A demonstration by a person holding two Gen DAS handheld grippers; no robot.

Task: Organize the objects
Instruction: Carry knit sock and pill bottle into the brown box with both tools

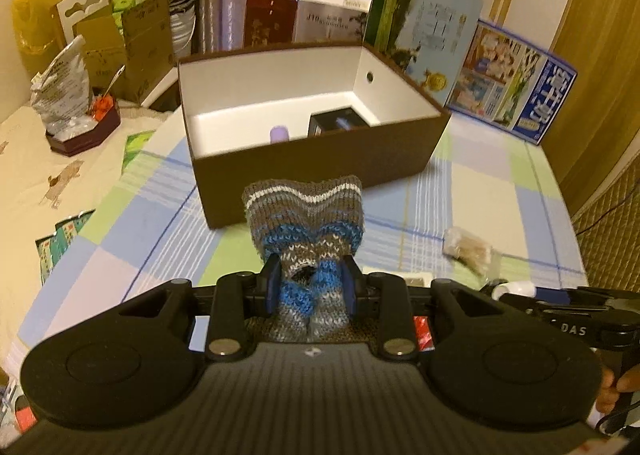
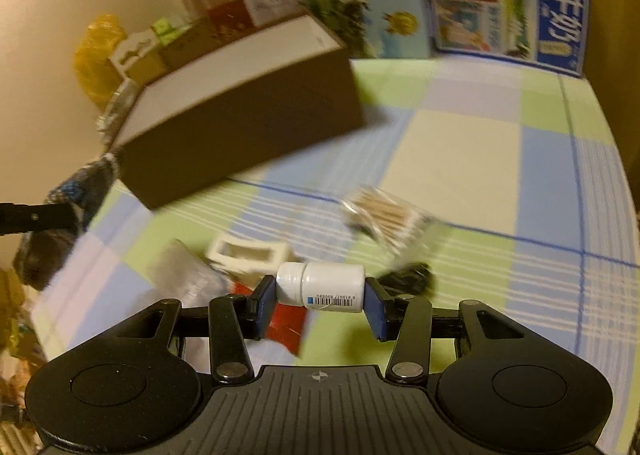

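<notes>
My left gripper [image 1: 309, 283] is shut on a striped grey, blue and white knitted piece [image 1: 306, 215], held above the checked cloth in front of the brown box [image 1: 320, 159]. The box is open, white inside, and holds a small black box [image 1: 336, 121] and a lilac item [image 1: 279, 133]. My right gripper [image 2: 320, 301] is shut on a white pill bottle [image 2: 322, 286] lying sideways between the pads, lifted over the cloth. In the right wrist view the brown box [image 2: 240, 123] sits to the upper left, and the knitted piece [image 2: 86, 183] shows at the left edge.
A clear bag of cotton swabs [image 2: 386, 217], a white open carton [image 2: 248, 253], a red packet [image 2: 286, 325] and a black item [image 2: 408, 279] lie on the cloth. Printed cartons [image 1: 508, 83] stand behind the box. Bags and a dark tray [image 1: 82, 131] crowd the left side.
</notes>
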